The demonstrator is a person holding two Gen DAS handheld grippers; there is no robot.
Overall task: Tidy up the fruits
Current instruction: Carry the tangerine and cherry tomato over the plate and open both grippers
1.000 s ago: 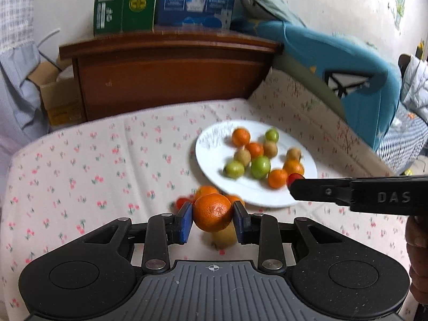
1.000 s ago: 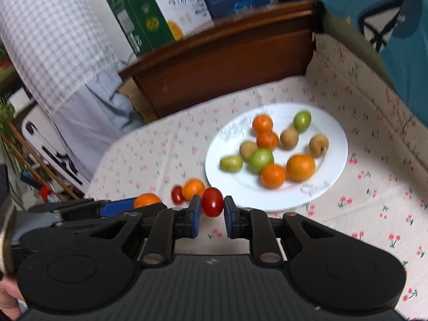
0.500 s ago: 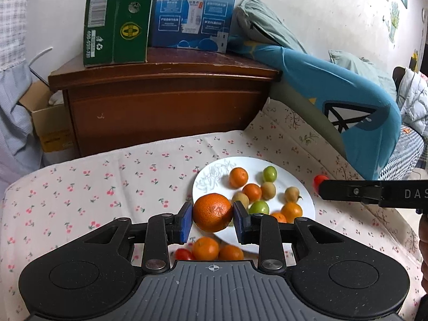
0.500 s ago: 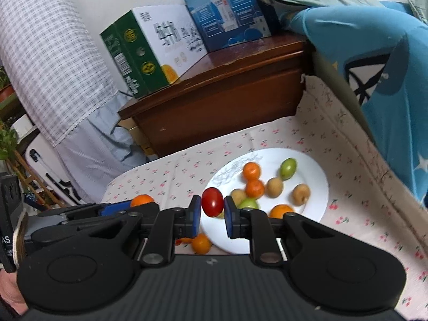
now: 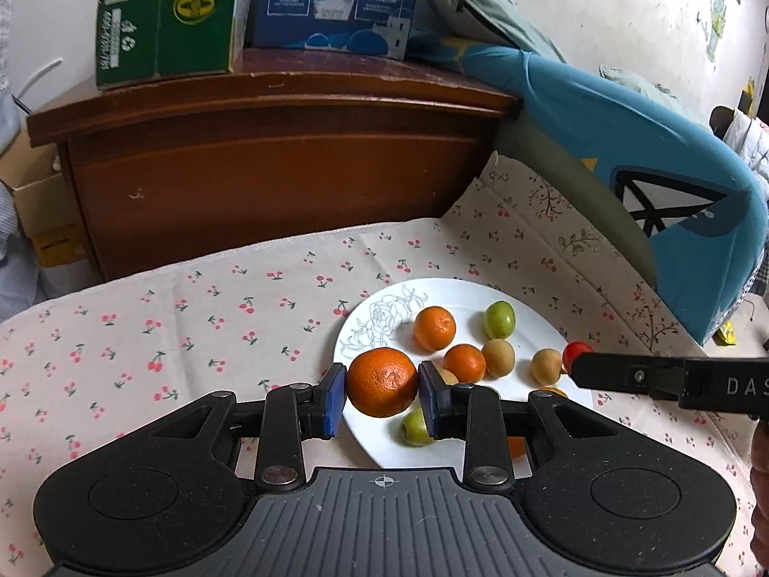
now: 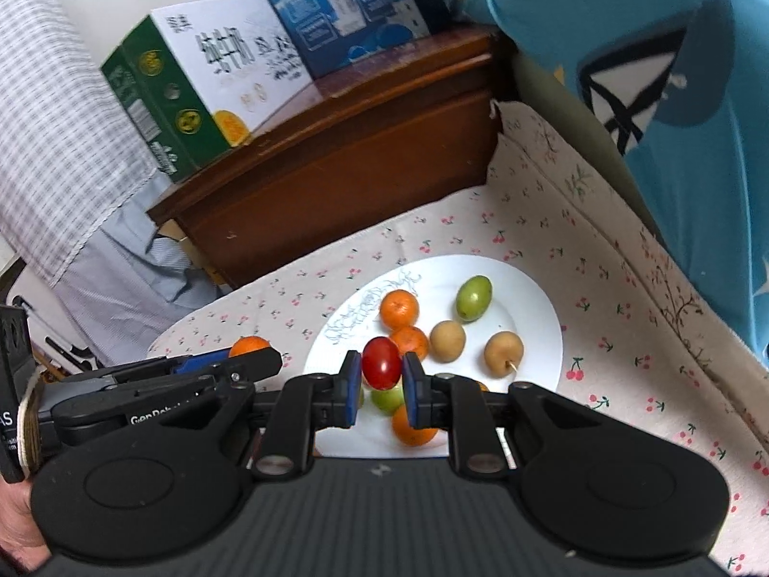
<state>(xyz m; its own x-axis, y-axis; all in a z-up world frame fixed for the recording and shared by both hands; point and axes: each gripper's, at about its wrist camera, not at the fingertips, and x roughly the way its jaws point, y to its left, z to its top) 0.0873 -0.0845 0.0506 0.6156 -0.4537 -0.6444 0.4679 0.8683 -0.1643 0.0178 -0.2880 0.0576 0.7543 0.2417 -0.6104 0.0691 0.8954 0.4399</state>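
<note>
My left fingers [image 5: 382,390] pinch the orange [image 5: 382,382] at its widest, firm w/ grippy peel, while my right fingers [image 6: 381,370] pinch the soft, slick tomato [image 6: 381,363] lightly, both above the plate [image 6: 538,317].

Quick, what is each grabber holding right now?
Left gripper: closed on the orange, above the white plate.
Right gripper: closed on the red tomato.

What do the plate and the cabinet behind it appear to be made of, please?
Plate: probably glazed ceramic, possibly melamine; white, glossy, with a printed line drawing. Cabinet: wood or wood veneer with reddish-brown varnish; its top edge looks chipped.
</note>
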